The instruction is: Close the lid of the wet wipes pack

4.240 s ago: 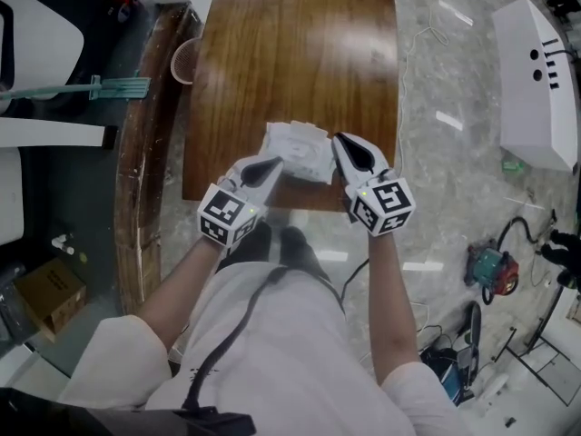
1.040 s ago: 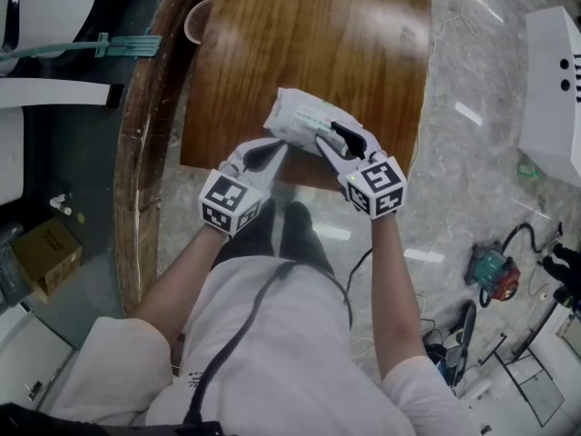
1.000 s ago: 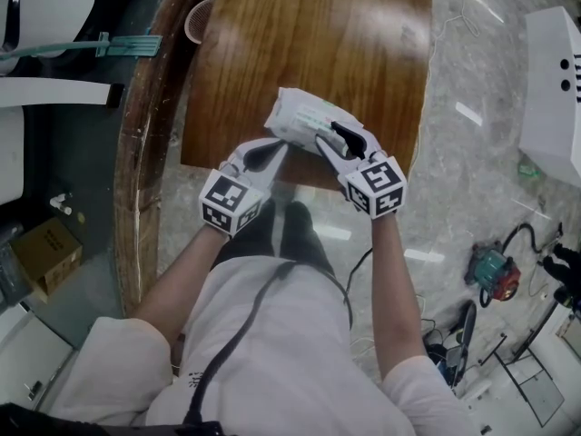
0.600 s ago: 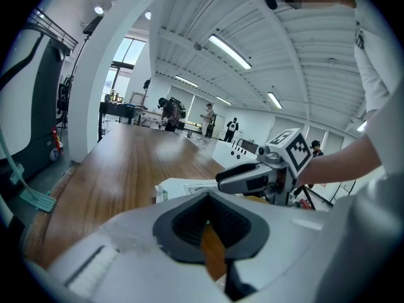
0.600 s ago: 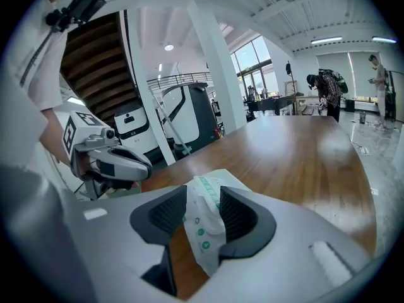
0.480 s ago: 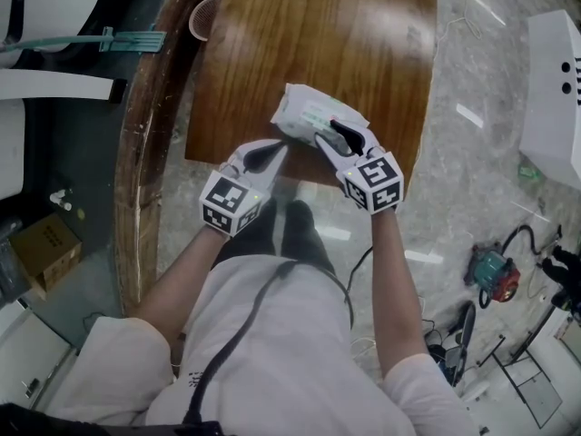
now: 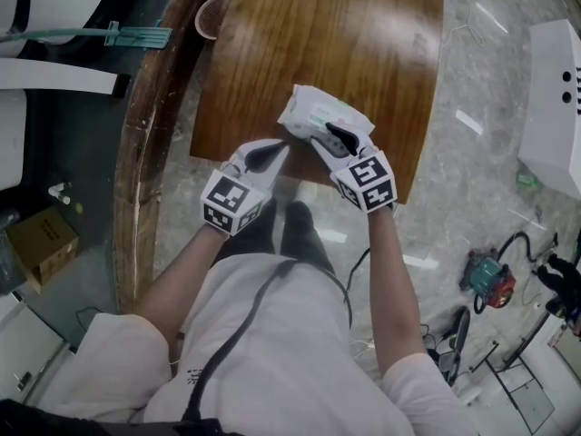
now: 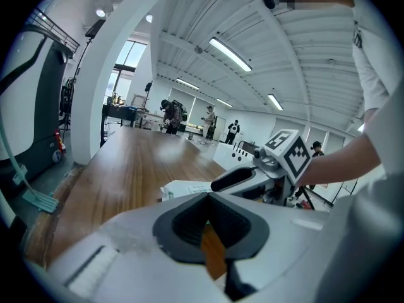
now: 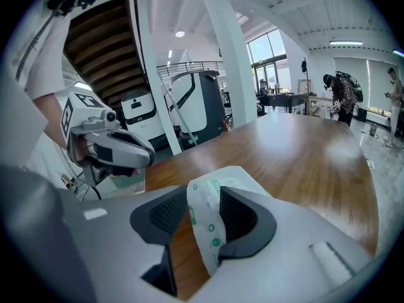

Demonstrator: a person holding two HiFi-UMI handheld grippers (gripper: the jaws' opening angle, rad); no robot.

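The wet wipes pack (image 7: 320, 114) is a soft white pouch with a green label and small green marks along its crimped end seam. The print is too small to read, and the lid seems to lie flat, though it is hard to tell. The pack lies by the desk's (image 7: 318, 34) near edge, towards the right corner. The right gripper (image 7: 332, 140) has its jaws clamped on that end seam. The left gripper (image 7: 271, 153) hovers just beside the pack with its jaws together, holding nothing.

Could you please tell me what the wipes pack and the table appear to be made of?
The wipes pack looks like soft plastic film, white with green print: it crinkles and folds. The table seems wood or veneer, glossy: visible grain, bright reflections.
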